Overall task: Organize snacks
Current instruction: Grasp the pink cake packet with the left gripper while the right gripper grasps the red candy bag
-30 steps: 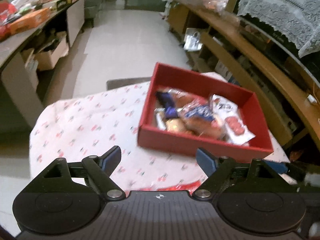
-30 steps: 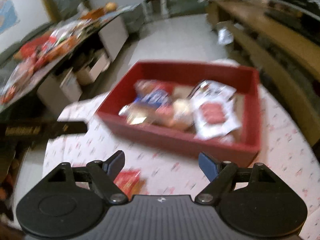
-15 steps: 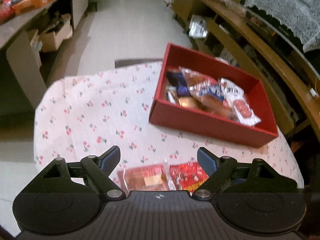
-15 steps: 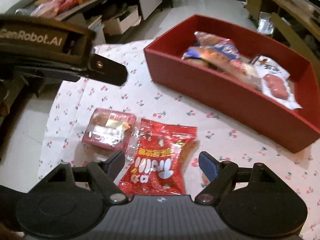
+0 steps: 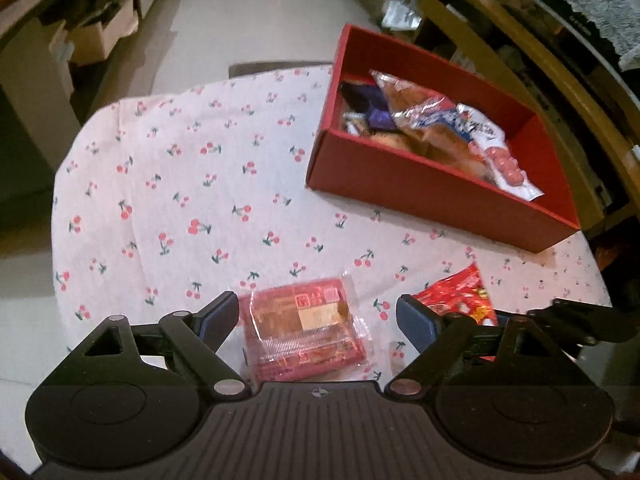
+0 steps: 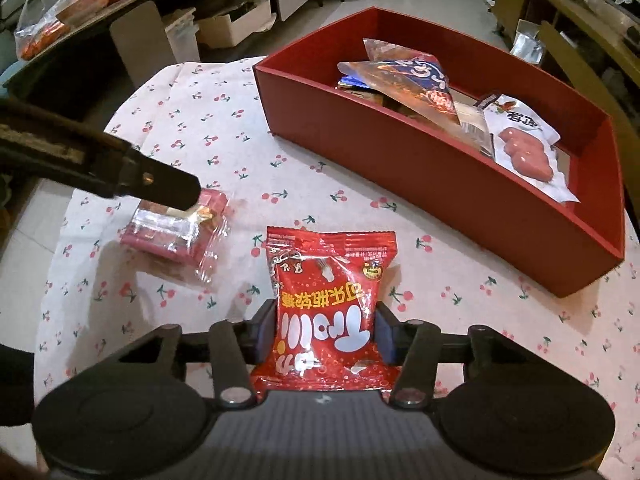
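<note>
- I see the tablecloth (image 6: 224, 128) pale pink-white, with small red cherries and green stems.
- The box (image 6: 472, 208) on it is red, inside and outside.
- Near the box, the candy bag (image 6: 328, 312) is bright red with white and yellow letters.
- Left of this bag, the wrapped pack (image 5: 306, 338) is pink-red under clear film.

a cherry-print tablecloth (image 5: 168, 184) covers the table, with cardboard boxes (image 6: 234, 26) under a cluttered counter (image 6: 120, 12) (contents blurred) beyond.
</note>
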Demonstrator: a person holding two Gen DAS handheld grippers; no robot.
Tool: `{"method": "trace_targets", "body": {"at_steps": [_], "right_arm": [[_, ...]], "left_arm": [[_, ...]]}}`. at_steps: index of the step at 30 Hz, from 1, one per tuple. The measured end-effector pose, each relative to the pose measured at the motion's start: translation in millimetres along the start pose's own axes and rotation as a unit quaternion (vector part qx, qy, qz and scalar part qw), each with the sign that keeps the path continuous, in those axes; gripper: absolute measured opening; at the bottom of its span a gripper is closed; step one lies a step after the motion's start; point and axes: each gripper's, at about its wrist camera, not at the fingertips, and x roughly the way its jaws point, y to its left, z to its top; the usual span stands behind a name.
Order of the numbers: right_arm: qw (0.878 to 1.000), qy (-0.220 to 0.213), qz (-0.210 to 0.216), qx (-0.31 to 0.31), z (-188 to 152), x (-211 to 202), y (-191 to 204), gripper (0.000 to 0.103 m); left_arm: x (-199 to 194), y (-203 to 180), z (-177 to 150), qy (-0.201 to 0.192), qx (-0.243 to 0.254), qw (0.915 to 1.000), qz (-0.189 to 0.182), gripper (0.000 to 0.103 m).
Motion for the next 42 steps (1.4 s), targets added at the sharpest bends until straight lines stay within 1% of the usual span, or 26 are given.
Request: {"method": "trace_targets", "body": {"at_steps": [3, 6, 7, 8, 10, 11, 14, 16, 17, 19, 20, 26, 33, 42], "right_arm": [[1.0, -0.007, -0.002, 0.003, -0.3, -5.2, -2.2, 0.068], [1.0, -0.018, -0.007, 0.004, 0.1, -10.9, -5.5, 0.068], [1.0, -0.018, -0.008, 0.008, -0.1, -10.6, -7.5, 0.068], [1.0, -0.016, -0.01, 0.009, 0.9, -8.6, -9.1, 0.068], [1.0, -0.011, -0.011, 0.01, 0.3, -4.6, -10.7, 0.068], [1.0, -0.008, -0.01, 0.01, -0.1, -3.4, -11.5, 0.068], [1.0, -0.006, -0.009, 0.009, -1.8, -3.1, -12.9, 0.068], [1.0, -0.006, -0.009, 0.01, -1.4, -2.6, -14.1, 0.068], [1.0, -0.007, -0.008, 0.012, -1.2, -2.9, -15.0, 0.068], [1.0, -0.009, -0.006, 0.016, -0.9, -4.9, -17.0, 0.068], [1.0, -0.012, -0.006, 0.018, -0.7, -6.8, -18.1, 0.068], [1.0, -0.015, -0.008, 0.023, -3.0, -10.0, -21.6, 0.067], [0.999, -0.022, -0.008, 0.032, -3.8, -16.1, -26.2, 0.067], [0.998, -0.024, -0.032, 0.053, -13.4, -24.0, -37.0, 0.067]], "left_arm": [[12.4, -3.7, -1.6, 0.017, -0.009, 0.9998, 0.0, 0.09], [22.4, -11.6, -2.1, 0.013, 0.004, 0.9994, 0.031, 0.093], [26.1, -13.1, -2.2, 0.011, 0.006, 0.9991, 0.041, 0.096], [30.4, -13.5, -2.5, 0.014, 0.005, 0.9986, 0.051, 0.096], [43.8, -8.4, -4.3, 0.035, -0.012, 0.9976, 0.058, 0.094], [43.2, -8.8, -5.2, 0.024, -0.008, 0.9977, 0.062, 0.094], [40.1, -11.2, -8.0, 0.021, -0.003, 0.997, 0.075, 0.088], [37.6, -13.0, -10.1, 0.02, 0.0, 0.9966, 0.08, 0.082], [35.7, -13.7, -10.8, 0.019, -0.001, 0.9966, 0.08, 0.08], [30.2, -15.2, -12.6, 0.019, -0.002, 0.9969, 0.076, 0.07], [28.0, -16.2, -13.1, 0.017, 0.0, 0.997, 0.076, 0.07], [25.5, -26.5, -18.9, 0.017, 0.011, 0.9976, 0.067, 0.069], [17.9, -40.2, -21.6, 0.01, 0.026, 0.9987, 0.042, 0.068], [15.5, -55.4, -23.4, 0.007, 0.051, 0.9984, 0.022, 0.068]]}}
